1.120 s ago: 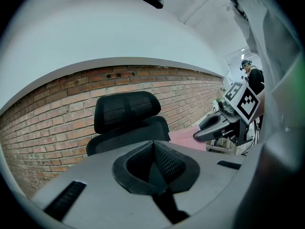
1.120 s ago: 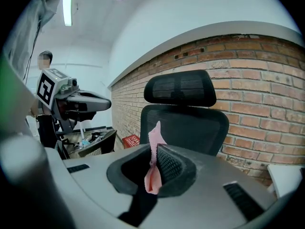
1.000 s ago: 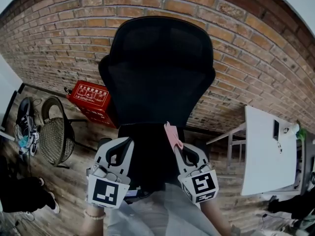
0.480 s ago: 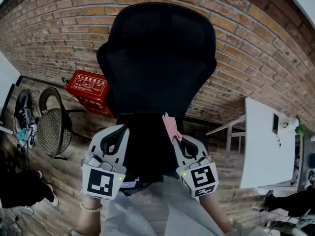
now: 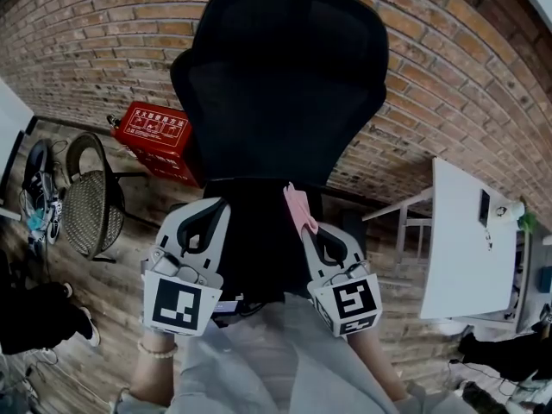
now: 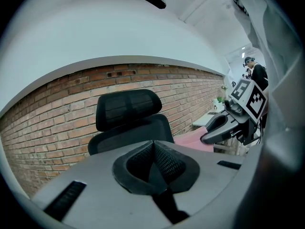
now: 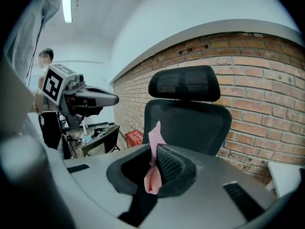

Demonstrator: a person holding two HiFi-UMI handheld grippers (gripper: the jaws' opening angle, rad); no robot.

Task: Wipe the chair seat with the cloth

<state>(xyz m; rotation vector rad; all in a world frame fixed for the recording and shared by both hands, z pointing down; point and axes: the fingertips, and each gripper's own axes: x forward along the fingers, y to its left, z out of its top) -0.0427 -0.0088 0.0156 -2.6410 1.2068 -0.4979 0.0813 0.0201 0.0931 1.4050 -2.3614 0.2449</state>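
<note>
Over the chair seat (image 5: 259, 261), the pink cloth (image 5: 298, 214) is held pinched upright in the clenched right gripper (image 5: 304, 229), the left gripper (image 5: 216, 218) being closed on nothing beside it; wiping is judged not yet begun, and lowering the cloth onto the seat is called for.

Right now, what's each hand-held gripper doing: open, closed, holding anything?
Left hand-held gripper: closed, nothing between its jaws.
Right hand-held gripper: closed on the pink cloth.
</note>
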